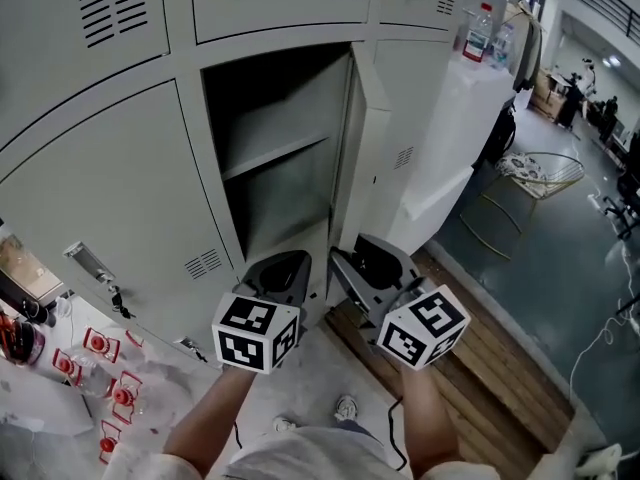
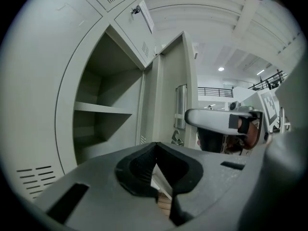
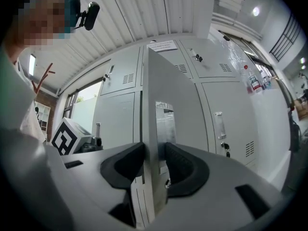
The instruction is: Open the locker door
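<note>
The grey locker door [image 1: 367, 163] stands swung out to the right of its open compartment [image 1: 280, 168], which has one shelf inside. My right gripper [image 1: 358, 266] is shut on the door's free edge [image 3: 156, 129], one dark pad against each face. In the left gripper view the door [image 2: 173, 81] shows edge-on, with the right gripper's finger [image 2: 211, 120] at its edge. My left gripper [image 1: 285, 273] hangs before the compartment's lower part, a little left of the door. Its pads meet at their tips [image 2: 155, 146] with nothing between them.
Closed lockers [image 1: 110, 198] surround the open one. A white cabinet [image 1: 450, 138] with bottles [image 1: 480, 33] on top stands right of the door. A wooden platform [image 1: 490, 378] runs below it. Red-and-white items [image 1: 100, 368] lie at lower left. A wire frame [image 1: 540, 173] is far right.
</note>
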### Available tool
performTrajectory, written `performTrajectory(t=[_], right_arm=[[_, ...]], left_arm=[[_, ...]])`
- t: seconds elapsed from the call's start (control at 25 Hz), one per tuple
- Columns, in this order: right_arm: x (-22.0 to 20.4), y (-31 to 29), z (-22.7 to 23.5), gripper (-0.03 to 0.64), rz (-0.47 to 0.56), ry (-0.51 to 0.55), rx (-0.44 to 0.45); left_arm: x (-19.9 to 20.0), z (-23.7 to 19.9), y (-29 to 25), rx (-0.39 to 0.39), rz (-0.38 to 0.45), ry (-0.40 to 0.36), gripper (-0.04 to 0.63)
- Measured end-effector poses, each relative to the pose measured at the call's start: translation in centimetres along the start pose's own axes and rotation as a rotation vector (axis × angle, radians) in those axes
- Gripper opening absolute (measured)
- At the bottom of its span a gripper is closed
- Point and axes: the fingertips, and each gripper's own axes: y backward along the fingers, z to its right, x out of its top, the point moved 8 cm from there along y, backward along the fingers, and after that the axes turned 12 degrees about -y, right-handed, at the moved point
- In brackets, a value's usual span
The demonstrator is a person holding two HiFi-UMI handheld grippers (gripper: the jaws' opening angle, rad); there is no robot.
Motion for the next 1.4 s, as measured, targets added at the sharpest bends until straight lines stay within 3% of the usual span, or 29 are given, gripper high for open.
performTrajectory(t=[0.52, 1.4], right_arm=[[1.6, 4.3, 4.5, 0.14, -0.002, 0.025, 0.057], [3.8, 9.3, 12.3, 0.097, 0.041, -0.011, -0.048]], left_arm=[[2.3, 4.4, -5.0, -0.031, 0.014, -0.028, 0.006], [3.5, 8.2, -10.5, -0.051, -0.009, -0.049, 0.006]])
